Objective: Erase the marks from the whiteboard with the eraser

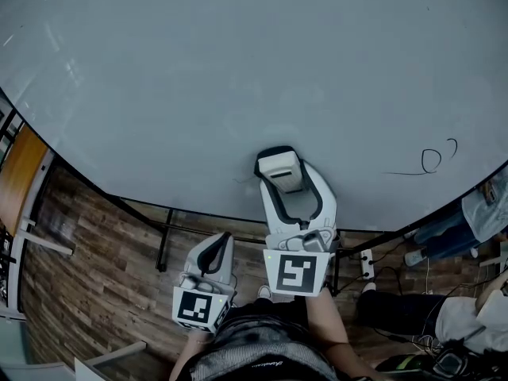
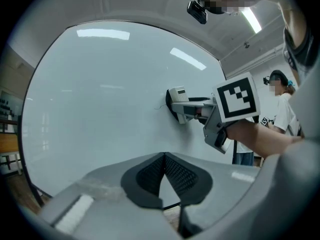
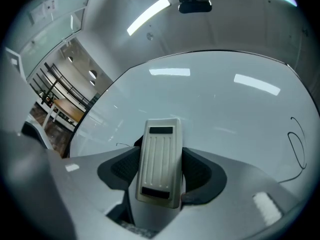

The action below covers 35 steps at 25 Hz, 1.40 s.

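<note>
Grey-white whiteboard (image 1: 198, 70): upright, fills most of head view. Centre & L are bare, no writing made out there.
Eraser (image 1: 279, 167): pale ribbed plastic back. Wiping face is pressed flat to board, low centre.
R tongs (image 3: 159, 159): closed onto eraser, which is clamped on both long sides. Grip looks square, no tilt seen.
L tongs (image 2: 163, 158): tips brought together, nothing between them. Held clear of board, lower than & to L of R tongs.
Loop marks (image 1: 432, 161): loop, small hook & long thin stroke, well to R of eraser near board's lower R edge. Not wiped.
Squiggle (image 1: 240, 180): faint thin line just beside eraser's L edge, apparently not covered by it.
Done (judged): most of board reads clean, so task is taken as well along. How much of that was wiped can't be told from these views.
Left (judged): 2 mark groups, the squiggle by the eraser & the loop marks far R.
Next (judged): short pass L over squiggle, then a long sweep R to loop marks, w/ pressure spread evenly so eraser face sits flat.
Risk (judged): thin stroke could be missed, as it's low on board & faint.
</note>
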Each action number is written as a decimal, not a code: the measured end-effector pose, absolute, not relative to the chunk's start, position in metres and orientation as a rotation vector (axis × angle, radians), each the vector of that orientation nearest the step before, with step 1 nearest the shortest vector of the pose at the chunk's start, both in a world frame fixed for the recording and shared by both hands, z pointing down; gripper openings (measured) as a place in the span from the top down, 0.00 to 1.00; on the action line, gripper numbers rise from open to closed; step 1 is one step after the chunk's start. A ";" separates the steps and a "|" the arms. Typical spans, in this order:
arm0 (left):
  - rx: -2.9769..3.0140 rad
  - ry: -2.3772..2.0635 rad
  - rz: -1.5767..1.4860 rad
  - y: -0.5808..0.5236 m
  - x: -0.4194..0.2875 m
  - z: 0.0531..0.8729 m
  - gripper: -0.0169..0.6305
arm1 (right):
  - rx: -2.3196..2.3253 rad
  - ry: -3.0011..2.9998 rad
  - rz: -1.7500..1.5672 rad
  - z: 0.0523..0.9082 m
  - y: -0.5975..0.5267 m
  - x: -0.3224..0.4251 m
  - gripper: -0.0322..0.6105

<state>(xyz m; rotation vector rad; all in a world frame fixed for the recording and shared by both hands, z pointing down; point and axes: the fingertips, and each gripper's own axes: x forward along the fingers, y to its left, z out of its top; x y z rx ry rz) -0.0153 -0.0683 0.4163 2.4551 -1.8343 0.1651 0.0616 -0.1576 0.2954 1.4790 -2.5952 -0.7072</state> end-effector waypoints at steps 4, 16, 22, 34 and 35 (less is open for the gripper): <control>2.443 -1.829 0.148 -0.065 -0.005 0.420 0.97 | 1.497 -2.647 -0.665 0.298 -0.157 0.069 0.54; 2.474 -1.736 0.078 -0.065 -0.023 0.417 0.97 | 1.557 -2.699 -0.650 0.267 -0.153 0.049 0.54; 2.551 -1.646 0.051 -0.070 -0.052 0.407 0.97 | 1.683 -2.593 -0.754 0.235 -0.149 0.026 0.54; 2.590 -1.503 0.028 -0.079 -0.100 0.415 0.97 | 1.812 -2.460 -0.841 0.224 -0.150 -0.025 0.54; 2.599 -1.489 0.030 -0.079 -0.102 0.416 0.97 | 1.808 -2.471 -0.835 0.225 -0.149 -0.030 0.54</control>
